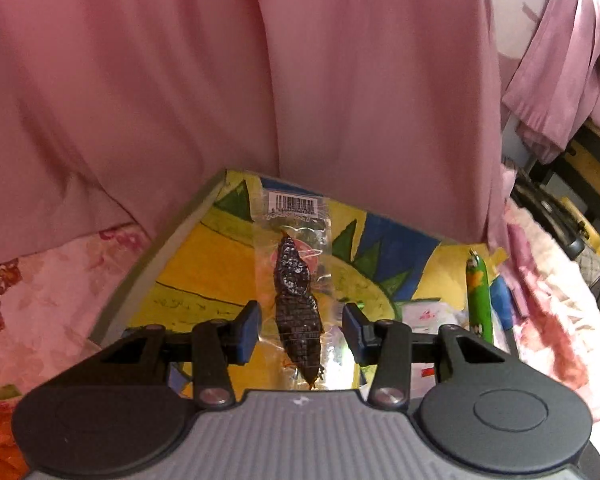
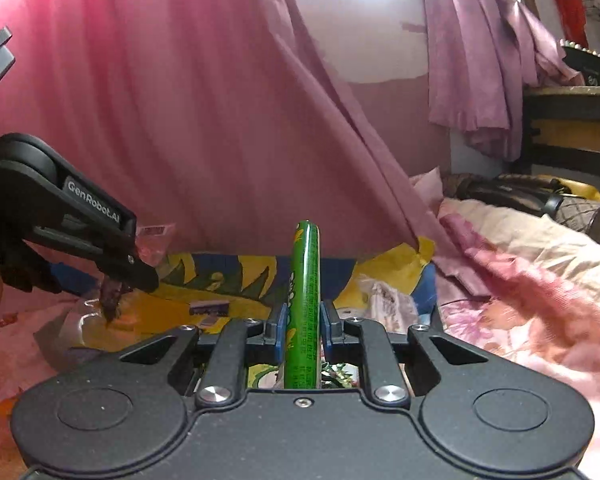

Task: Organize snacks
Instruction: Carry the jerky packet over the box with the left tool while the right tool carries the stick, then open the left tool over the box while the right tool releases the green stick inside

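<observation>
Between the blue pads of our left gripper [image 1: 300, 330] lies a clear packet [image 1: 294, 280] with a dark dried snack inside, barcode end pointing away from us. Left jaws stand wide, pads on either side of the packet; from this view we cannot tell if they touch the wrap. The packet lies on a colourful board [image 1: 204, 264], yellow, blue and green, which sits on a floral bedspread [image 1: 52, 280]. A pink curtain [image 1: 180, 80] hangs right behind the board.

Off to the right in the left wrist view we see a green sausage stick [image 1: 478, 296] standing upright, no gripper visible on it. Our right wrist view fills that in: the right gripper [image 2: 303, 330] is clamped narrow on the stick [image 2: 305, 300], pads pressed against both sides, stick rising straight up between them.

That same right view shows the left gripper [image 2: 116, 276] from the side, tilted down, with the dark snack [image 2: 112, 300] hanging at its tip above the board [image 2: 172, 300]. A small purple wrapper [image 2: 210, 307] lies on the board, unseen from the left.
</observation>
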`<state>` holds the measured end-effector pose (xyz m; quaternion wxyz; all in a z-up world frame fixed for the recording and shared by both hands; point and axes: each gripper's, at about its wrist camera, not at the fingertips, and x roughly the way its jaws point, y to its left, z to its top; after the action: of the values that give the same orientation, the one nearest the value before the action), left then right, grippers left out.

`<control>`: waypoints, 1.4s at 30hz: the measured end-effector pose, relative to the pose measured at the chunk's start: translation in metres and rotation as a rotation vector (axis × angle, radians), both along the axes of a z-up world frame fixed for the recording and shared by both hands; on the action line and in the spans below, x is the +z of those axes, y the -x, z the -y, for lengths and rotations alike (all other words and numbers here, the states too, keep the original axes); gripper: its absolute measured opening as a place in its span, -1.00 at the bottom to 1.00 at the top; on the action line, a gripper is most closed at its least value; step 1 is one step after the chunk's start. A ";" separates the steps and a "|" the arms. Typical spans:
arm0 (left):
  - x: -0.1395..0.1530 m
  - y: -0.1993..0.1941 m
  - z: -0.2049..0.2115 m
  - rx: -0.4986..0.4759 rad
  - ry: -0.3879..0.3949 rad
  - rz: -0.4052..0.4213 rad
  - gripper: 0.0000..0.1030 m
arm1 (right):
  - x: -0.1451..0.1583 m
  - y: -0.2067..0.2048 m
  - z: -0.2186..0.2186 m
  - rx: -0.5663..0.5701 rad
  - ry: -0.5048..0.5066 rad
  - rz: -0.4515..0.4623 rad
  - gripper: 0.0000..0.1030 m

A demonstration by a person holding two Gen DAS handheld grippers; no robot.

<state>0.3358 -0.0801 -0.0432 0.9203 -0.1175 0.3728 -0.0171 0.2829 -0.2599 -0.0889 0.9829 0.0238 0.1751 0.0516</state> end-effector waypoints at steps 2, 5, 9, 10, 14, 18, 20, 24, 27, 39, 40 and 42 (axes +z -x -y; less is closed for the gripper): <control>-0.009 -0.005 -0.001 -0.003 -0.001 -0.020 -0.06 | -0.004 -0.006 -0.003 0.005 0.006 -0.020 -0.64; -0.019 -0.009 -0.008 0.017 0.040 -0.050 -0.06 | -0.008 -0.011 -0.006 0.014 0.009 -0.044 -0.64; -0.026 -0.009 -0.017 0.046 0.083 -0.069 -0.06 | -0.014 -0.016 -0.011 0.013 0.018 -0.063 -0.64; -0.027 -0.010 -0.018 0.048 0.084 -0.073 -0.06 | -0.015 -0.016 -0.012 0.014 0.021 -0.066 -0.64; -0.032 -0.013 -0.018 0.046 0.091 -0.097 -0.05 | -0.016 -0.019 -0.015 0.022 0.031 -0.083 -0.63; -0.037 -0.016 -0.018 0.043 0.104 -0.135 -0.27 | -0.017 -0.020 -0.017 0.025 0.046 -0.095 -0.63; -0.038 -0.016 -0.018 0.052 0.108 -0.134 -0.27 | -0.017 -0.021 -0.018 0.024 0.049 -0.102 -0.63; -0.040 -0.016 -0.018 0.053 0.106 -0.133 -0.23 | -0.019 -0.022 -0.019 0.025 0.055 -0.108 -0.59; -0.041 -0.015 -0.019 0.062 0.099 -0.132 -0.17 | -0.019 -0.021 -0.020 0.028 0.053 -0.105 -0.55; -0.012 0.010 -0.013 0.059 0.001 -0.028 0.66 | 0.004 -0.007 -0.006 -0.001 -0.018 -0.048 -0.03; -0.005 0.015 -0.013 0.063 -0.005 -0.003 0.72 | 0.009 -0.004 -0.004 -0.001 -0.023 -0.036 0.07; 0.006 0.025 -0.015 0.068 -0.013 0.029 0.86 | 0.020 0.005 -0.002 -0.005 -0.026 -0.013 0.21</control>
<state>0.3103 -0.0652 -0.0370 0.9264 -0.1240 0.3553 0.0150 0.2782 -0.2583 -0.0692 0.9815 0.0374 0.1807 0.0515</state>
